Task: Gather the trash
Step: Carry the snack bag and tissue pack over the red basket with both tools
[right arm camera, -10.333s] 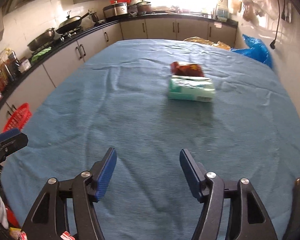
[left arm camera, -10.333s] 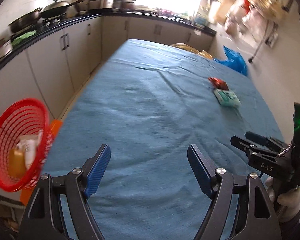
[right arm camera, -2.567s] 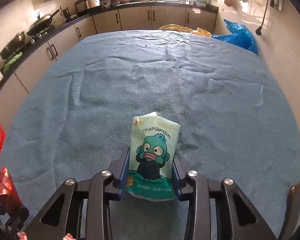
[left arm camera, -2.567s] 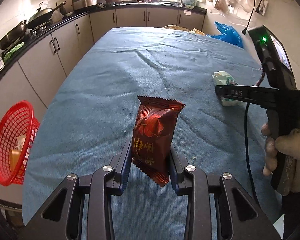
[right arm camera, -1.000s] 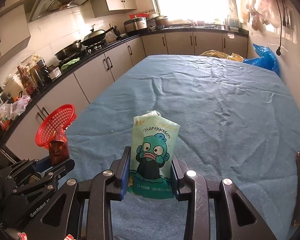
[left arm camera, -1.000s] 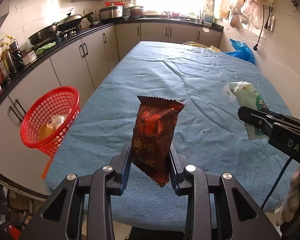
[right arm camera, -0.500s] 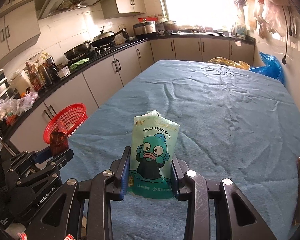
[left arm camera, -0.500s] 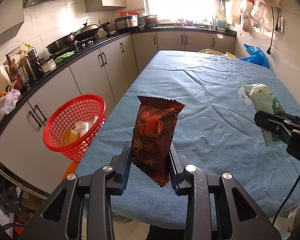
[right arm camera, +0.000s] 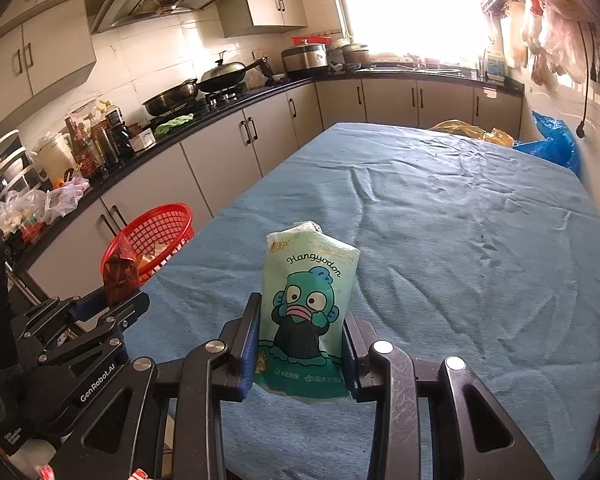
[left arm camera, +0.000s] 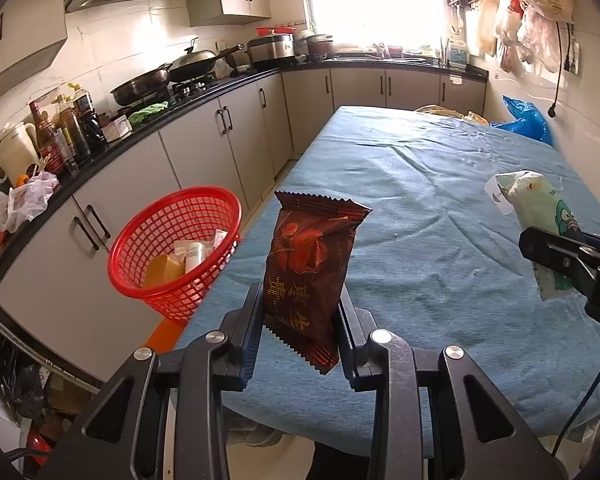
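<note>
The left tongs (left arm camera: 300,332) pinch a dark red snack packet (left arm camera: 310,276) by its lower half, holding it upright above the near corner of the tabletop (left arm camera: 440,208). The right tongs (right arm camera: 300,354) clamp a pale green tissue pack (right arm camera: 306,308) printed with a cartoon fish (the name "Hangyodon" arcs across it), also upright and clear of the surface. A wrinkled blue cloth covers the whole tabletop. Just off its left edge hangs a red mesh basket (left arm camera: 140,240), with a yellow block and some white scraps inside. Beyond the basket, grey cabinets (left arm camera: 204,152) under a black counter run along the left wall and around beneath a bright window (left arm camera: 372,0); pans (left arm camera: 188,64) sit on the stove. A blue plastic bag (left arm camera: 526,120) lies past the far right corner.
</note>
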